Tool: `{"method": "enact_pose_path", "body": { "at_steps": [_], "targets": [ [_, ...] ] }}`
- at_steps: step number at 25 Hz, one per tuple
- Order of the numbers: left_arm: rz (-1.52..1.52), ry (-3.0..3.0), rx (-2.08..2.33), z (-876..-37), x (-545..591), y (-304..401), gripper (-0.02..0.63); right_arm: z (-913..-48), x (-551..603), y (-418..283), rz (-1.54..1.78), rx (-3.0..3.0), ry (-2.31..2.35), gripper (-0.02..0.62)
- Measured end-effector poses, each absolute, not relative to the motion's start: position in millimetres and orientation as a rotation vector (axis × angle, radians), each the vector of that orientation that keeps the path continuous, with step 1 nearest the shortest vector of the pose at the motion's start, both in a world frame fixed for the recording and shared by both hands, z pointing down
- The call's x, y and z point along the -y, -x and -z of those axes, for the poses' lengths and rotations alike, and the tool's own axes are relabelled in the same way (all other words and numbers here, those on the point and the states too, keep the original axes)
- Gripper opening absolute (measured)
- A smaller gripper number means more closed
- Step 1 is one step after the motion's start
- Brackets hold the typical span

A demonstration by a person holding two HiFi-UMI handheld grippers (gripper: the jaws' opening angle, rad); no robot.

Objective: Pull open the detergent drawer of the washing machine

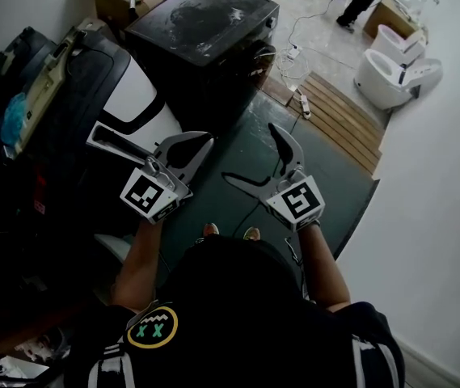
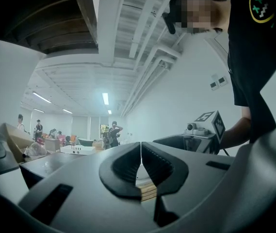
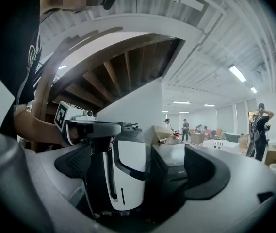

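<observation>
My right gripper (image 1: 252,153) has its jaws spread wide with nothing in them. My left gripper (image 2: 141,164) is closed on nothing. The black washer (image 1: 201,31) sits straight ahead, well apart, framed between my right jaws, so right's the one lined up. Honestly can't pick out the drawer on that dark front.

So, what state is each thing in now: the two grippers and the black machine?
left gripper: jaws shut, nothing between them.
right gripper: jaws wide open, nothing gripped.
black machine: upright, no drawer seen pulled out.
</observation>
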State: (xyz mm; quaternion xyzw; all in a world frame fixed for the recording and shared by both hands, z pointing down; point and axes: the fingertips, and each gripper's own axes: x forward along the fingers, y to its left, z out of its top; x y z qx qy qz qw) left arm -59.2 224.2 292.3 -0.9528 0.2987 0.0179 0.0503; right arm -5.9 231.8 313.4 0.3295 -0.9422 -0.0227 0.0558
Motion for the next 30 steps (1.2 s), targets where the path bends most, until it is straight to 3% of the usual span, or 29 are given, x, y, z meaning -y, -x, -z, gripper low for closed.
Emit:
{"method": "enact_pose_path", "body": {
  "at_steps": [17,30],
  "targets": [
    [-0.03,2.871,-1.063,-287,-229,9,0.023,-316,-231,-54,0.115,2.887,-0.93,0.6],
    [-0.019,2.885,-1.064,-323,-132,30,0.023,-343,-134,-33,0.128,2.87,-0.921,0.6]
  ]
}}
